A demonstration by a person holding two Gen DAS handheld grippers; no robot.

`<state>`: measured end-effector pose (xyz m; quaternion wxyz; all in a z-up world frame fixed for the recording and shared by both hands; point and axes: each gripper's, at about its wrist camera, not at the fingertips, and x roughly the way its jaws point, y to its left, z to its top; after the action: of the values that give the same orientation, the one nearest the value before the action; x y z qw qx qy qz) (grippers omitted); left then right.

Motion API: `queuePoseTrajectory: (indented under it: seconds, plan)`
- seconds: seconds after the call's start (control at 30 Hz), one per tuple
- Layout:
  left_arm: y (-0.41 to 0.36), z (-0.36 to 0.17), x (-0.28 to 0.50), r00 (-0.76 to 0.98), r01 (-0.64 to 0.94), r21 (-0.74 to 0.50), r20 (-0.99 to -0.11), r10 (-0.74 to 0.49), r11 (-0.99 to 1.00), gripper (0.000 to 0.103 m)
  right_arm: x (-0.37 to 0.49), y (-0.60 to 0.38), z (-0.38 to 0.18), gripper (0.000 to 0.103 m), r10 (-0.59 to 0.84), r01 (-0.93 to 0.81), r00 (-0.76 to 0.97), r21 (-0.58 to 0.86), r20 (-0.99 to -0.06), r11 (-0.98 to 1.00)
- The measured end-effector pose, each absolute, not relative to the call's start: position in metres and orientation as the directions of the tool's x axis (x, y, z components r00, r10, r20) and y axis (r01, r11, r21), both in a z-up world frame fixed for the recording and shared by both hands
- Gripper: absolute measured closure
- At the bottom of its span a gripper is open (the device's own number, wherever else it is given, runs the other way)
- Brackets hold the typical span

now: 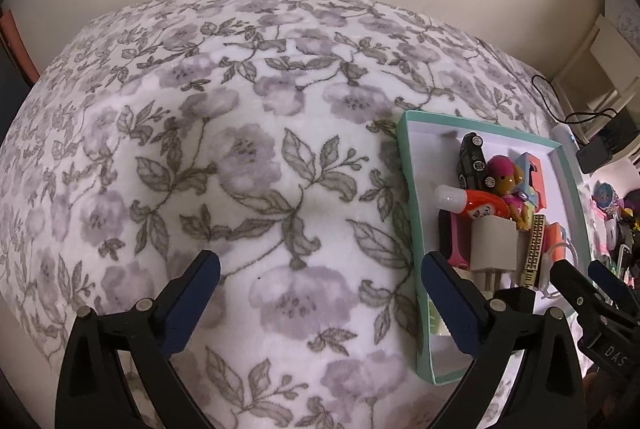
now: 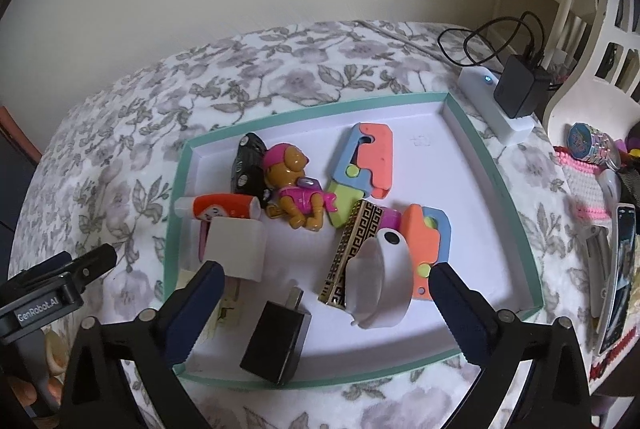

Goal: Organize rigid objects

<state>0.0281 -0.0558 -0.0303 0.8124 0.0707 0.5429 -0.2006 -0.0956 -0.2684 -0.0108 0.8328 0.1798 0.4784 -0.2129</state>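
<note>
Toys and chargers lie together in a shallow tray (image 2: 486, 165) with a mint-green rim, on a flower-print blanket (image 1: 248, 133). The right gripper (image 2: 324, 293) hangs above the tray's near end, jaws spread wide and holding nothing; below the gap between its fingers sit a black charger (image 2: 276, 341) and a white wristband (image 2: 380, 285), with a gold-patterned box (image 2: 352, 253) just beyond. Farther ahead lie a toy dog (image 2: 294, 185) and a toy car (image 2: 246, 161). The left gripper (image 1: 320, 277), equally wide and empty, hovers over bare blanket, the tray beside its right finger.
</note>
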Motion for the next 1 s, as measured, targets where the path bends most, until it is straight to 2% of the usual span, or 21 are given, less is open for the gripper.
queuePoseTrajectory:
  seconds: [0.1, 0.33, 0.57, 0.7, 1.0]
  plan:
    - [-0.052, -0.024, 0.022, 0.356, 0.402, -0.094, -0.9, -0.251, 0.911, 0.003, -0.099, -0.264, -0.009, 0.0, -0.186, 0.526, 0.454, 0.094, -0.871, 0.845]
    - [-0.051, -0.01, 0.007, 0.449, 0.407, 0.031, -0.877, -0.171, 0.913, 0.003, -0.106, -0.256, -0.008, 0.0, -0.19, 0.516, 0.452, 0.081, -0.872, 0.853]
    - [-0.048, -0.003, 0.001, 0.474, 0.42, 0.046, -0.863, -0.175, 0.906, 0.003, -0.109, -0.25, -0.004, 0.0, -0.194, 0.5, 0.464, 0.074, -0.864, 0.863]
    - [-0.049, -0.002, -0.004, 0.507, 0.407, 0.116, -0.854, -0.118, 0.906, 0.003, -0.111, -0.247, -0.002, 0.0, -0.199, 0.497, 0.467, 0.07, -0.861, 0.865]
    - [-0.046, 0.003, -0.008, 0.516, 0.422, 0.097, -0.844, -0.15, 0.901, 0.003, -0.113, -0.244, 0.001, 0.0, -0.199, 0.493, 0.477, 0.073, -0.856, 0.867]
